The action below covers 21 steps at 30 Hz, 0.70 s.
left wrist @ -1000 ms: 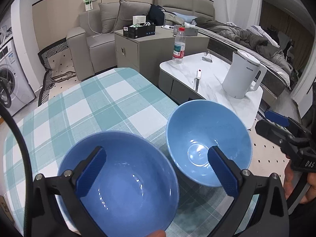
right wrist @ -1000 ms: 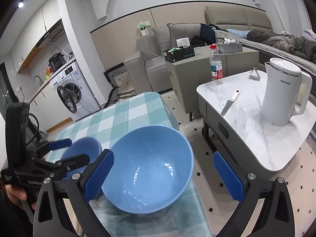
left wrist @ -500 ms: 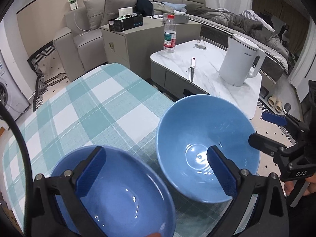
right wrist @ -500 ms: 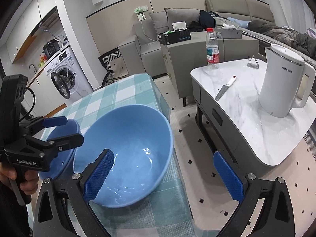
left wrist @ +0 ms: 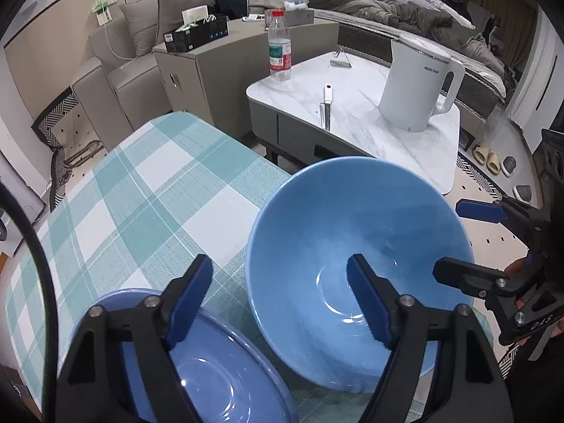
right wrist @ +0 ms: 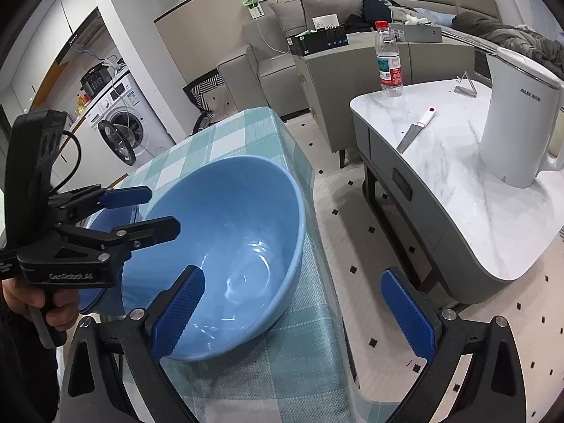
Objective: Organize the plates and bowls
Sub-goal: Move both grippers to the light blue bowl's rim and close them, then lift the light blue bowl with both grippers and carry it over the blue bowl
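In the left wrist view, the smaller blue bowl point(left wrist: 197, 370) sits at the near left on the checked tablecloth point(left wrist: 141, 190), under the left gripper point(left wrist: 278, 299), whose jaws are spread wide with nothing between them; its left pad hangs over that bowl and its right pad over the large blue bowl point(left wrist: 356, 257). The two bowls stand just beside each other, the large one at the table's right edge and tilted. Farther right, the right gripper point(left wrist: 469, 239) is also spread and empty, its fingers bracketing the large bowl's right rim. Beyond, a marble side table point(left wrist: 370, 105) carries a water bottle point(left wrist: 280, 51), a knife point(left wrist: 326, 107) and a white kettle point(left wrist: 416, 84).
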Each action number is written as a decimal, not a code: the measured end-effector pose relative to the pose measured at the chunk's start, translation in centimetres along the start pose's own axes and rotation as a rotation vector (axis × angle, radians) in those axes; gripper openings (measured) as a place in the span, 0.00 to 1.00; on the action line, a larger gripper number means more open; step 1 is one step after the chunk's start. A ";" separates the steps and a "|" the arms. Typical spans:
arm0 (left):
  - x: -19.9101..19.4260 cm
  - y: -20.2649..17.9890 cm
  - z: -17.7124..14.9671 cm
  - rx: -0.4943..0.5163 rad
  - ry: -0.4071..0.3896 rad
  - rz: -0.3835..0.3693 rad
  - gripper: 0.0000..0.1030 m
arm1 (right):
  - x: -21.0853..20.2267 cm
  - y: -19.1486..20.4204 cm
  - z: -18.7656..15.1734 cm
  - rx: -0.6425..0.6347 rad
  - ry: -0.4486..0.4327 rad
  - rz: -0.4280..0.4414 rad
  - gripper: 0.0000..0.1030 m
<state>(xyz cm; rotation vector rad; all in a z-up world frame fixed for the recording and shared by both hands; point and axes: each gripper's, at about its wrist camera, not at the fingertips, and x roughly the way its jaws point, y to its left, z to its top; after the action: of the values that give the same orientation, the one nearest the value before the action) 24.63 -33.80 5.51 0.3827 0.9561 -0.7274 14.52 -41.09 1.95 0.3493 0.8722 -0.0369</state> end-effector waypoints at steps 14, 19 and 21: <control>0.0 -1.1 -0.8 0.006 0.061 -0.043 0.55 | 0.0 2.0 -0.7 -0.105 0.025 0.066 0.71; -0.2 -1.2 -0.9 -0.008 0.066 -0.050 0.55 | -0.1 2.3 -0.8 -0.124 0.021 0.059 0.62; -0.2 -1.3 -0.9 -0.013 0.065 -0.050 0.55 | -0.3 2.0 -0.7 -0.117 0.003 0.067 0.60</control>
<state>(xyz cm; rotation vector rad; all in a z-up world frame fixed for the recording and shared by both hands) 23.08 -34.06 5.20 0.3739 1.0342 -0.7579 14.10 -38.99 2.36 0.2691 0.8608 0.0760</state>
